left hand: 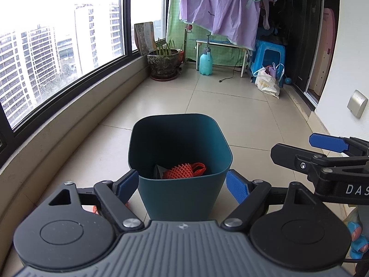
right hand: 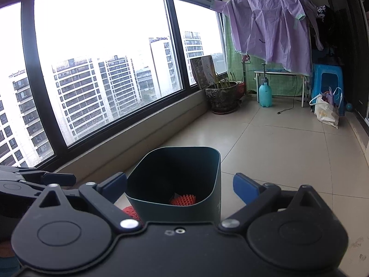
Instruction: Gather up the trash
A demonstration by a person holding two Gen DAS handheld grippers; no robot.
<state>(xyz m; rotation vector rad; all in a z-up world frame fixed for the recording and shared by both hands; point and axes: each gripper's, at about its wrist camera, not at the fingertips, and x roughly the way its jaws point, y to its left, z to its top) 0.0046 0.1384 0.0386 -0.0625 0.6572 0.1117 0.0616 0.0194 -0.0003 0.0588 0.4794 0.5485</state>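
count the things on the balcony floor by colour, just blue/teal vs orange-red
blue/teal: 3 (bin, spray bottle, stool)
orange-red: 2 (foam net in the bin, foam net beside the bin)
total: 5

Blown-out window [right hand: 103,46] daylight, sharp, fisheye-warped edges

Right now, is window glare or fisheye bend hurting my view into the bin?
Left wrist view: window blown out white, frame bowed, but the bin is evenly lit and the orange net inside is sharp. Right wrist view: stronger glare, bin interior darker, net only partly visible.
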